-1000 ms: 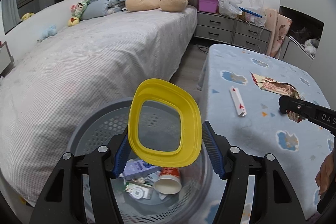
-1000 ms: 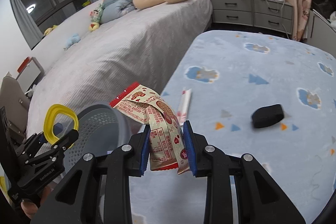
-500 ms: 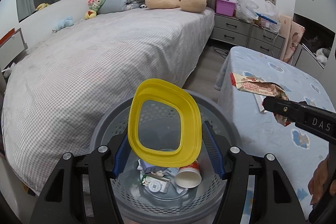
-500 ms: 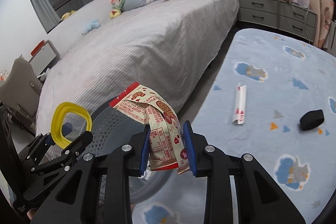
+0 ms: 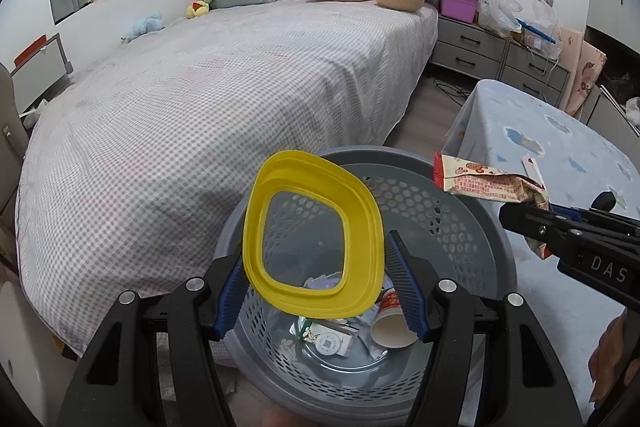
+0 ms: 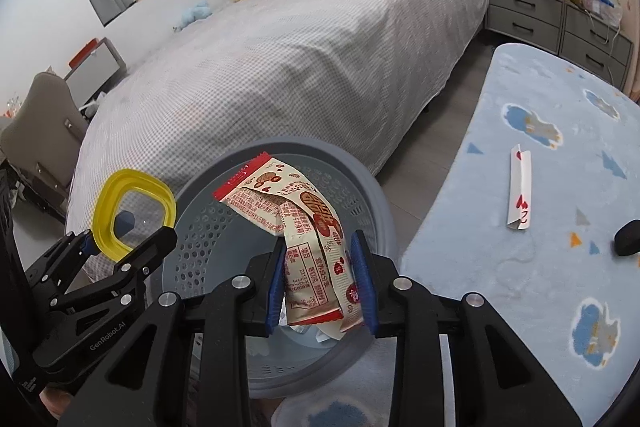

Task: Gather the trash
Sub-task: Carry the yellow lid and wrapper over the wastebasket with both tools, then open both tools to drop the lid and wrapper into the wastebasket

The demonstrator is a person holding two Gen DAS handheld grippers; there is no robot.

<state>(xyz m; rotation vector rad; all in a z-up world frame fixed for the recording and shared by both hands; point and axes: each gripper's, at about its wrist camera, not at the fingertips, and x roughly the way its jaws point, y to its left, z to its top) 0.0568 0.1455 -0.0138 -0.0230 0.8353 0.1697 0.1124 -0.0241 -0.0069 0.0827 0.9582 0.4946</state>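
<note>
My right gripper [image 6: 320, 259] is shut on a red-and-cream snack wrapper [image 6: 296, 211], which hangs over the mouth of the grey perforated basket [image 6: 224, 227]. In the left wrist view the same wrapper [image 5: 488, 183] sticks out from the right gripper [image 5: 532, 223] above the basket's right rim [image 5: 460, 211]. My left gripper [image 5: 316, 267] is shut on a yellow lid frame with a clear middle [image 5: 312, 307], held upright over the basket. Inside the basket lie a paper cup [image 5: 390, 323] and several wrappers.
A folded white paper strip [image 6: 520, 187] and a small black object [image 6: 628, 237] lie on the blue patterned table [image 6: 520, 287] to the right. The checked grey bed [image 6: 280, 67] runs behind the basket. Grey drawers [image 5: 468, 47] stand at the far wall.
Both grippers have swung left, away from the table. The wrapper has moved from above the table edge to above the basket, and more of the basket shows under the yellow lid.
</note>
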